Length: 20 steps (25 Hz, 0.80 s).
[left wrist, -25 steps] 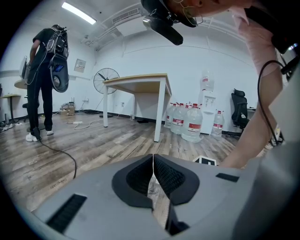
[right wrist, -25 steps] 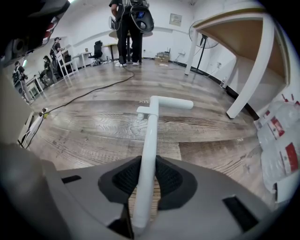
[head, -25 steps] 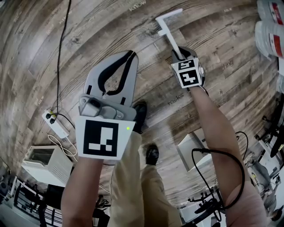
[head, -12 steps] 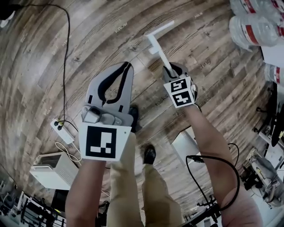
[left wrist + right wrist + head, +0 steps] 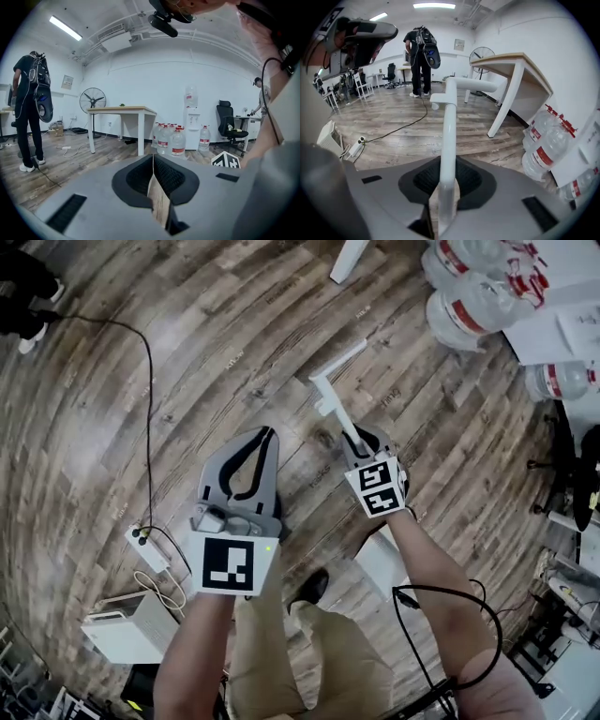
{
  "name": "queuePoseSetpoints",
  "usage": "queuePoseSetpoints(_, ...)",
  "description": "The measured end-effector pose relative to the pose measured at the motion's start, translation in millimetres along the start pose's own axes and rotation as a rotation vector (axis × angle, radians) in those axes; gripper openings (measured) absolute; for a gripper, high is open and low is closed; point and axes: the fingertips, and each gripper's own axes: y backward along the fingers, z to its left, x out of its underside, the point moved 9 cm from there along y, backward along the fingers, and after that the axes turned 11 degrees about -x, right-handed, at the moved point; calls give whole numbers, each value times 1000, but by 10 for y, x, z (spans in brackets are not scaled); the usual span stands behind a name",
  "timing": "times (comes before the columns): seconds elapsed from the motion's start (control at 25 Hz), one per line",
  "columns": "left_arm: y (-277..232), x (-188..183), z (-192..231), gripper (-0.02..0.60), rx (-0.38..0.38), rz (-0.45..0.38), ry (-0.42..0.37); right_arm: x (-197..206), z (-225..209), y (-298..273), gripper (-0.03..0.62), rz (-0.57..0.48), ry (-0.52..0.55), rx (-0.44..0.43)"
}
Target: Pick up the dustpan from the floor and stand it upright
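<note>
- My right gripper is clamped tight on the dustpan's white handle. The rod runs out past the jaws to a short crossbar at its far end.
- The dustpan handle is over the wood floor, left of the water bottles, near them but apart. I can't make out the pan.
- My left gripper has its jaws pressed together on nothing. It is farther left of the bottles than the right one.
</note>
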Motion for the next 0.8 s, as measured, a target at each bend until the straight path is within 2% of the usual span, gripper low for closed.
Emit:
queuePoseSetpoints(0.24, 332, -461, -415, 14, 53, -57, -43, 116, 112, 837, 81, -74, -20, 52)
queuePoseSetpoints(0.48, 724, -830, -919, 14, 117, -81, -42, 332, 300, 1682, 81, -106, -54, 99)
queuePoseSetpoints(0.8, 1155, -1279, -1686, 14, 253, -120, -72, 783, 561, 2711, 80, -171, -105, 195)
